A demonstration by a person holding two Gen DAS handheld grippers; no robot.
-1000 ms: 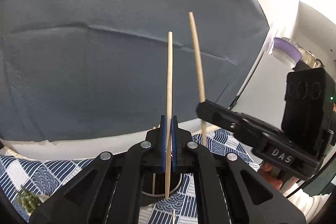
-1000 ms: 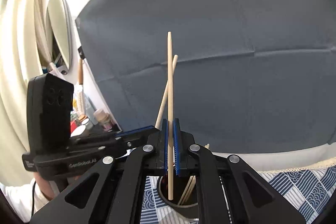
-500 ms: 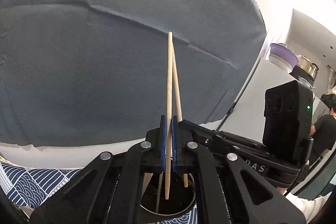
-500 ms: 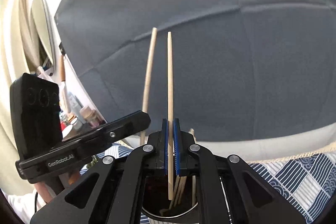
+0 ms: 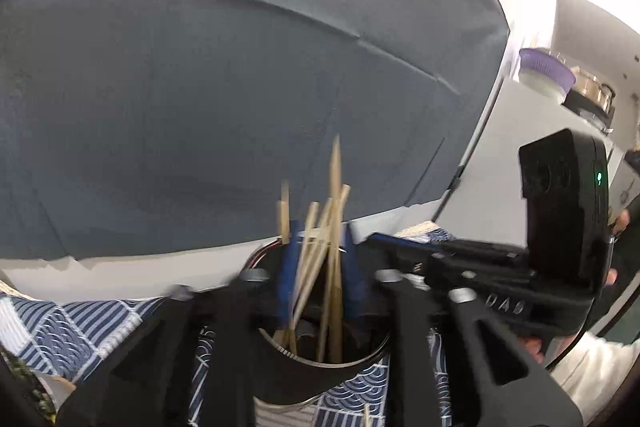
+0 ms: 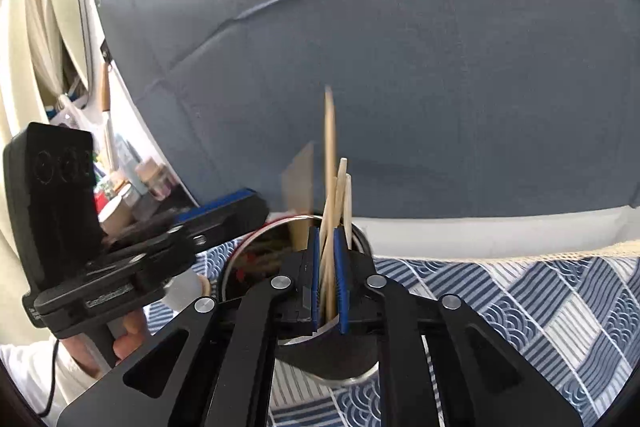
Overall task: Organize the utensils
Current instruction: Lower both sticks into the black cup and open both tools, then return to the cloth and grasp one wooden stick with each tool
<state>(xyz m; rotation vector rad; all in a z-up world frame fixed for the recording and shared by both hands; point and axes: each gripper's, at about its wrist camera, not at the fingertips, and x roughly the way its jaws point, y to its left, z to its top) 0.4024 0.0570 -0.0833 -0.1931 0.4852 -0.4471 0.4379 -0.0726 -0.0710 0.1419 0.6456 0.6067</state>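
Both grippers are now sitting lower over the black utensil cup (image 5: 320,367) than a second ago, with its rim filling the bottom of each wrist view. The left gripper (image 5: 318,267), earlier clamped on a single chopstick, is opening its jaws, and its chopstick (image 5: 335,211) is now standing loose among the others in the cup. The right gripper (image 6: 328,279) is parting slightly, its chopstick (image 6: 330,143) sitting lower between the fingers (image 6: 341,279).

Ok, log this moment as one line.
step: chopsticks into cup | left hand-held gripper: opening, sticks between | right hand-held gripper: open, stick between | cloth: patterned
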